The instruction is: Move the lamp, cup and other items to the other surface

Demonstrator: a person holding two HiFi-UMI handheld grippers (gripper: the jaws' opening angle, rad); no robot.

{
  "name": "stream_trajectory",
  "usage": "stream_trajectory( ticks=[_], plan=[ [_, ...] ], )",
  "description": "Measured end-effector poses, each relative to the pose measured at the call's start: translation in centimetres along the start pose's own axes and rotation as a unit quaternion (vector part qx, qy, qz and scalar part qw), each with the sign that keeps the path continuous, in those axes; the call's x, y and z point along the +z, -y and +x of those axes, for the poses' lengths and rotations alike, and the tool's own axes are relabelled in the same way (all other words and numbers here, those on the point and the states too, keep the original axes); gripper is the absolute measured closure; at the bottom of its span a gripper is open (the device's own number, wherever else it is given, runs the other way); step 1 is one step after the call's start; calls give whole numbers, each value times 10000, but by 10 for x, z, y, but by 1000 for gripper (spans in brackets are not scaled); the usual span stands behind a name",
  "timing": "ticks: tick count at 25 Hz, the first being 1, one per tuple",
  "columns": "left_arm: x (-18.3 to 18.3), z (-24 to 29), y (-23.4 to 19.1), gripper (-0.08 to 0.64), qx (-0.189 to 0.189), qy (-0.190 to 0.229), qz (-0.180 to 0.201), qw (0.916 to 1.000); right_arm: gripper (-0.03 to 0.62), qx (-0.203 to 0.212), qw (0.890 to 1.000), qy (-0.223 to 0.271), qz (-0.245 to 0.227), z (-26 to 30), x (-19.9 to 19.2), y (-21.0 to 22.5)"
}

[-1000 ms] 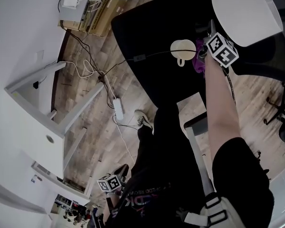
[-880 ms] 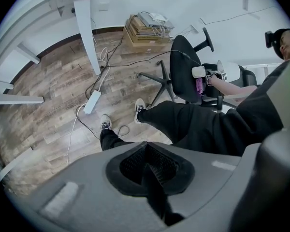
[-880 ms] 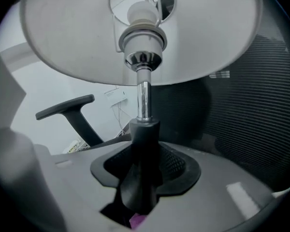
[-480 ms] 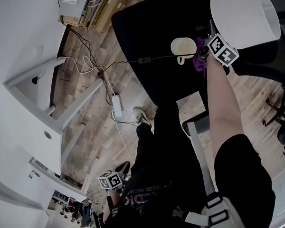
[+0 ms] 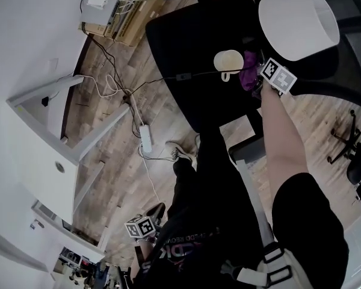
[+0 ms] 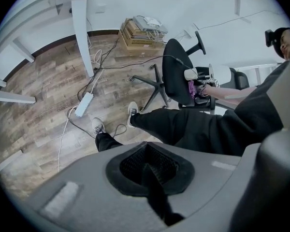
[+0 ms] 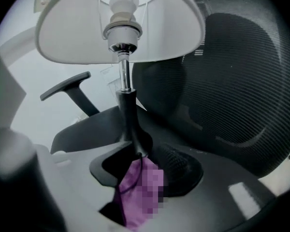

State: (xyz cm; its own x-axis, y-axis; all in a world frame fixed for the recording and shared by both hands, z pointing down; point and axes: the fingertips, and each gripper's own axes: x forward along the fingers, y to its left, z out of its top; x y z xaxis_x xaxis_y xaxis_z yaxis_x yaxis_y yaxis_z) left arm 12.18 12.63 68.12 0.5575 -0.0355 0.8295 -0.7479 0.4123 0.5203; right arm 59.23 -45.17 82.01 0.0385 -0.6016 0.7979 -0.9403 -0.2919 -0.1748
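Note:
A black office chair seat (image 5: pixel 186 47) carries a cream cup (image 5: pixel 228 61), a purple item (image 5: pixel 250 65) and a lamp with a white shade (image 5: pixel 298 26). My right gripper (image 5: pixel 262 80) reaches down beside the lamp's base. In the right gripper view the purple item (image 7: pixel 140 192) lies in the gap of my right gripper (image 7: pixel 145 173), whose jaws have just been opening and stand wide. The lamp's chrome stem (image 7: pixel 124 66) rises just ahead. My left gripper (image 5: pixel 139 227) hangs low by my lap, and the left gripper view shows my left gripper (image 6: pixel 152 173) shut and holding nothing.
My legs in black trousers (image 5: pixel 198 179) stretch between the grippers. A white power strip (image 5: pixel 145 138) and cables lie on the wood floor. White desk legs (image 5: pixel 54 101) stand at the left, stacked boxes (image 5: pixel 108 11) at the back, and another chair base (image 5: pixel 349 149) at the right.
My right gripper has sunk toward the chair seat, so its marker cube looks smaller and nearer me. The purple item stays beside the cup. The left gripper has kept still.

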Motion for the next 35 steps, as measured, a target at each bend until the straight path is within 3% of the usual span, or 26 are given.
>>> stream_trajectory(
  ticks=[1, 2, 3, 6, 8, 12, 15, 17, 19, 21, 23, 26, 28, 31, 35],
  plan=[
    [3, 1, 0, 561, -52, 85, 10, 9999, 450, -36, 9999, -140, -90, -9, -2, 5],
    [7, 3, 1, 561, -120, 181, 22, 9998, 564, -24, 9994, -239, -253, -18, -1, 8],
    [11, 5, 2, 561, -194, 289, 29, 9994, 594, 48, 9984, -289, -482, -28, 4, 9],
    [21, 13, 3, 561, -389, 684, -15, 9969, 594, 322, 9918, -263, -1212, -60, 28, 1],
    [23, 11, -1, 561, -508, 934, -62, 9943, 594, 434, 9894, -29, -1388, -87, 48, -7],
    [11, -3, -26, 561, -678, 1344, -123, 9885, 589, 581, 9833, 849, -1504, -147, 99, -33],
    [-7, -11, -58, 561, -695, 1632, -314, 9836, 595, 1189, 9664, 1536, -1686, -192, 131, -83],
    [-27, -24, -92, 561, -638, 1748, -503, 9812, 597, 1699, 9483, 2070, -1703, -225, 137, -104],
    [-46, -51, -133, 561, -477, 1789, -651, 9806, 597, 1814, 9519, 2112, -1280, -229, 119, -102],
    [-71, -76, -165, 561, -274, 1772, -845, 9802, 595, 1591, 9672, 1710, -999, -220, 95, -90],
    [-96, -87, -192, 560, -104, 1809, -1287, 9750, 594, 1320, 9753, 1432, -1038, -218, 89, -78],
    [-118, -104, -216, 560, 258, 1711, -1917, 9661, 594, 1068, 9757, 1253, -1449, -209, 93, -70],
    [-121, -104, -208, 561, 391, 1528, -2022, 9666, 592, 883, 9739, 1139, -1753, -193, 98, -58],
    [-93, -90, -172, 561, 272, 1371, -1752, 9746, 591, 503, 9717, 1058, -2052, -173, 111, -27],
    [-17, -59, -116, 560, -121, 1106, -889, 9898, 593, -509, 9613, 840, -2572, -170, 128, 45]
  ],
)
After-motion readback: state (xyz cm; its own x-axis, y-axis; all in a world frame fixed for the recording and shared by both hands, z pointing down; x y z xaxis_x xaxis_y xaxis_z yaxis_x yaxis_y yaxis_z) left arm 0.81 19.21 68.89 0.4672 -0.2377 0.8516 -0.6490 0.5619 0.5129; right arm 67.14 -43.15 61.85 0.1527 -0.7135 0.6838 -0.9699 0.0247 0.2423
